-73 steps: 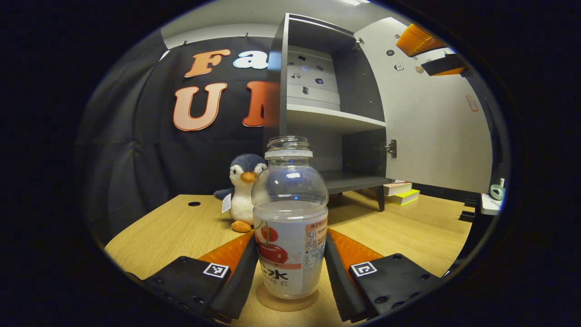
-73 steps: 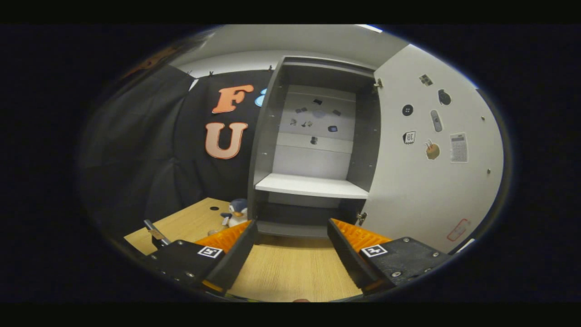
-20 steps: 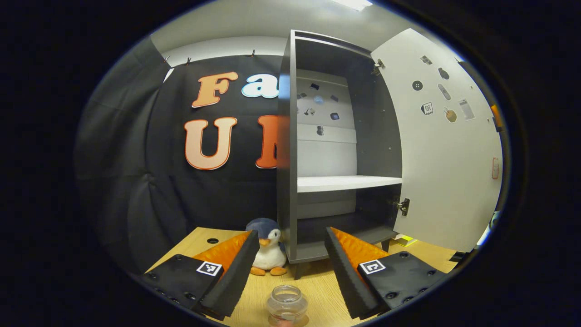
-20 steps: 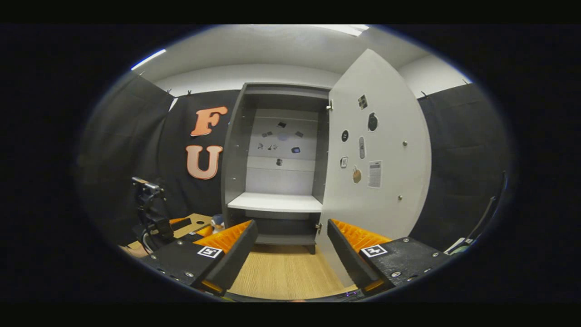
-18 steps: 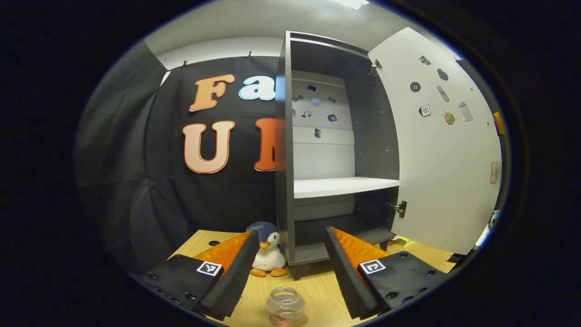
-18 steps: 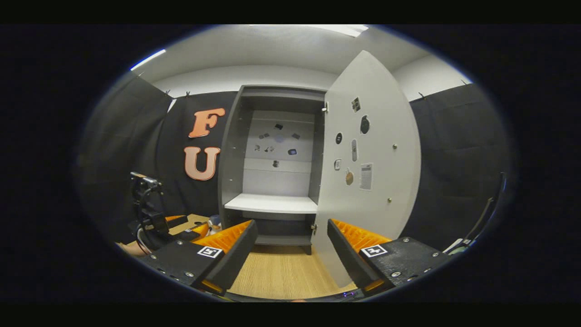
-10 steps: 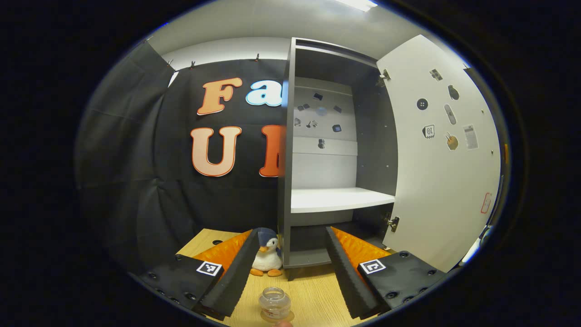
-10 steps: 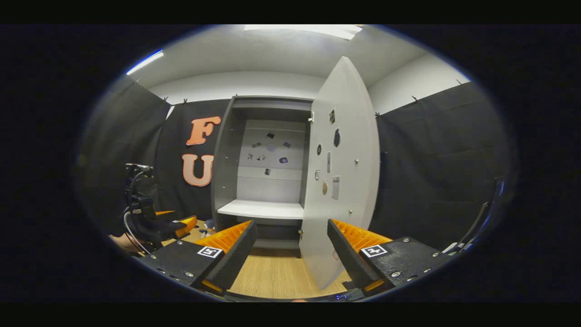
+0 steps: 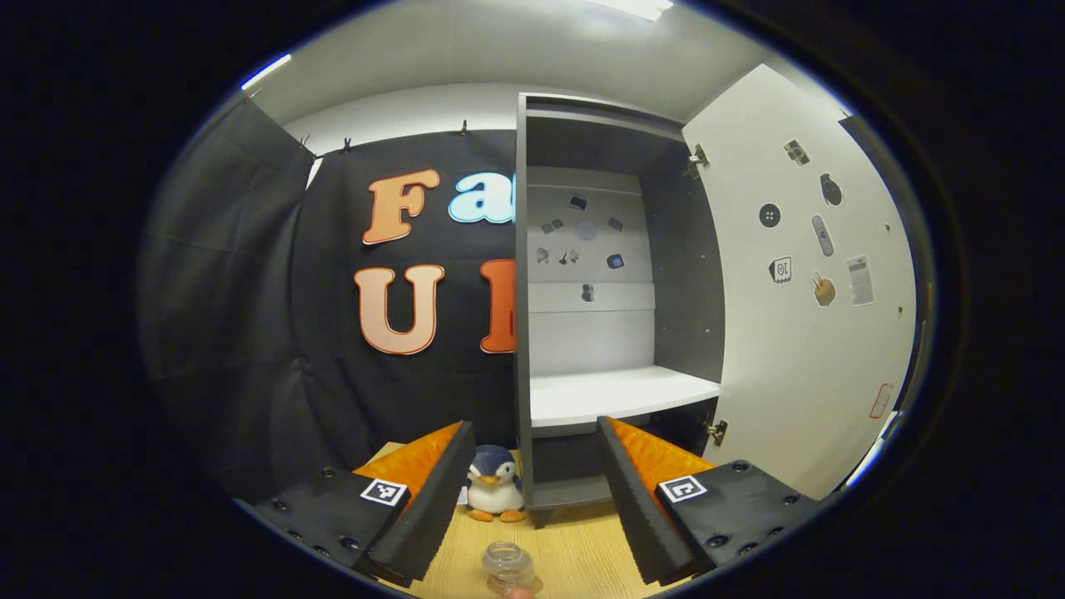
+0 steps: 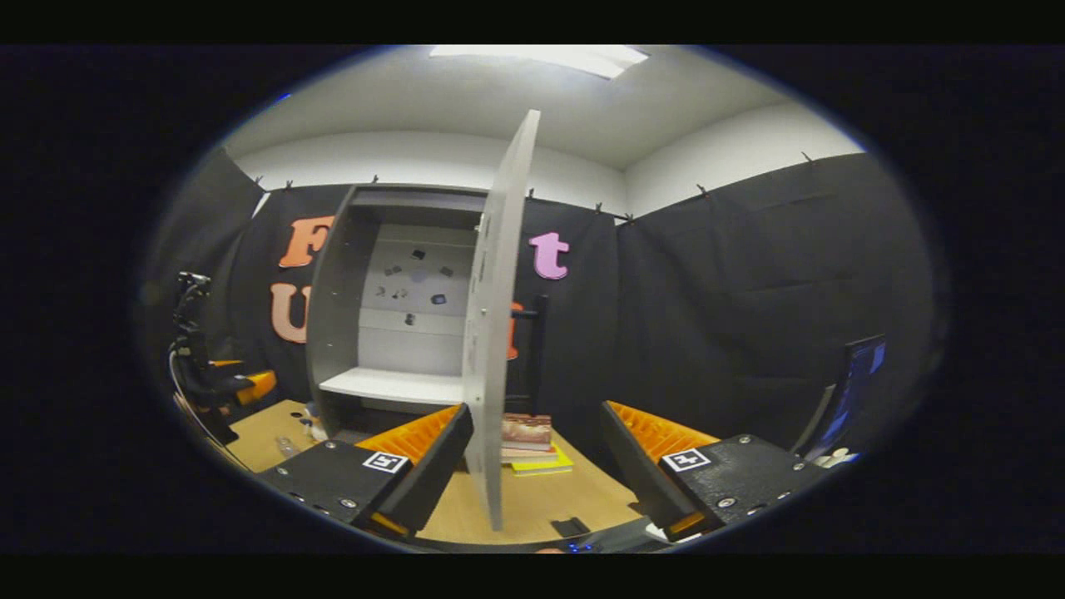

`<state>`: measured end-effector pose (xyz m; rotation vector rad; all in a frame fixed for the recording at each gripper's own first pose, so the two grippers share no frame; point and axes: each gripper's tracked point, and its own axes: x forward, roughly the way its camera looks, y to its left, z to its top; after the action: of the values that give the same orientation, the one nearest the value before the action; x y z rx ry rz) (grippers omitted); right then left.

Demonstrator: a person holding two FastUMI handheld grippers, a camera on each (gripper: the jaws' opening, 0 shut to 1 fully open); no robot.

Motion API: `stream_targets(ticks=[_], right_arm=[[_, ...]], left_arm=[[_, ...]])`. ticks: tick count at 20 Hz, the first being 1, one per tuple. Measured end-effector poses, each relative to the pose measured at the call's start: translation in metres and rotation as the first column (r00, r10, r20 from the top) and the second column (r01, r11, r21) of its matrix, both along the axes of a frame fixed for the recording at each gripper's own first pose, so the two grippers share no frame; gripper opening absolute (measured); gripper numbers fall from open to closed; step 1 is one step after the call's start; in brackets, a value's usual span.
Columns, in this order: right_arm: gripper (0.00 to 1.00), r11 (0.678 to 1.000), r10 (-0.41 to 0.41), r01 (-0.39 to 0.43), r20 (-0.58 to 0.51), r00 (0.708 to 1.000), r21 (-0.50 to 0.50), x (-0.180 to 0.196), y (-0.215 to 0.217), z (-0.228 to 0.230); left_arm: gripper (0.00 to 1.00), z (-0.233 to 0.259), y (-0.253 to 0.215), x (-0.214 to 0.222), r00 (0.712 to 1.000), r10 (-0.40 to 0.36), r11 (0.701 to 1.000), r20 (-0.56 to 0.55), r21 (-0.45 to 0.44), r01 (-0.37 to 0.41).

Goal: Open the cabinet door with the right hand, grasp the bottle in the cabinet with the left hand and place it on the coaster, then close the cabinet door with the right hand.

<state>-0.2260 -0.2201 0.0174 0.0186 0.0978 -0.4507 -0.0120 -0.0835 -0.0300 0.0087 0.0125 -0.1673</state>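
The bottle [image 9: 509, 567] stands on the wooden table [image 9: 574, 549] in front of the cabinet [image 9: 582, 333], low between the fingers of the left gripper [image 9: 527, 491] but clear of both; a sliver of the coaster [image 9: 532, 587] seems to show under it, though the base is cut off at the picture's edge, so I judge rather than see that it sits squarely on it. The fetching and placing look done. What is left is closing the cabinet door [image 10: 497, 333].

The left gripper is spread wide and holds nothing, set back from the cabinet. The right gripper [image 10: 537, 466] is also spread, with the door's free edge standing between its fingers; I cannot tell whether either finger touches it.

The bottle is upright, long axis vertical, its uncapped mouth pointing up toward the camera. The door is a tall panel, long axis vertical, hinged on the cabinet's right side. In the right gripper view it is seen almost edge-on, its free edge toward the gripper, standing wide open from the cabinet front. A plush penguin [image 9: 494, 492] sits just left of the cabinet's foot, and a stack of books [image 10: 527, 441] lies on the table beyond the door.
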Motion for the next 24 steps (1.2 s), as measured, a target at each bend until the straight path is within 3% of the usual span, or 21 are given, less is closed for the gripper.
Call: stream_targets(ticks=[4,9,11,17,24], right_arm=[[0.94,1.000,0.000,0.000,0.017,1.000,0.021,0.017,-0.027,-0.002],[0.95,0.992,0.113,-0.117,0.061,0.992,0.056,0.043,-0.015,-0.006],[0.91,0.985,0.142,-0.148,0.070,0.987,0.086,0.045,-0.011,-0.008],[0.90,0.944,0.240,-0.261,0.125,0.963,0.200,0.061,0.036,-0.006],[0.90,0.894,0.314,-0.354,0.180,0.932,0.276,0.101,0.098,0.000]], left_arm=[[0.94,0.012,-0.013,-0.007,1.000,-0.006,1.000,0.013,0.001,0.006],[0.94,0.016,-0.011,-0.014,0.999,0.031,1.000,0.013,-0.006,-0.031],[0.94,0.012,-0.003,-0.017,0.999,0.053,0.999,-0.003,-0.009,-0.053],[0.94,0.009,0.019,-0.009,0.994,0.110,0.994,0.000,-0.010,-0.110],[0.94,0.012,0.032,0.014,0.996,0.085,0.996,0.017,-0.012,-0.085]])
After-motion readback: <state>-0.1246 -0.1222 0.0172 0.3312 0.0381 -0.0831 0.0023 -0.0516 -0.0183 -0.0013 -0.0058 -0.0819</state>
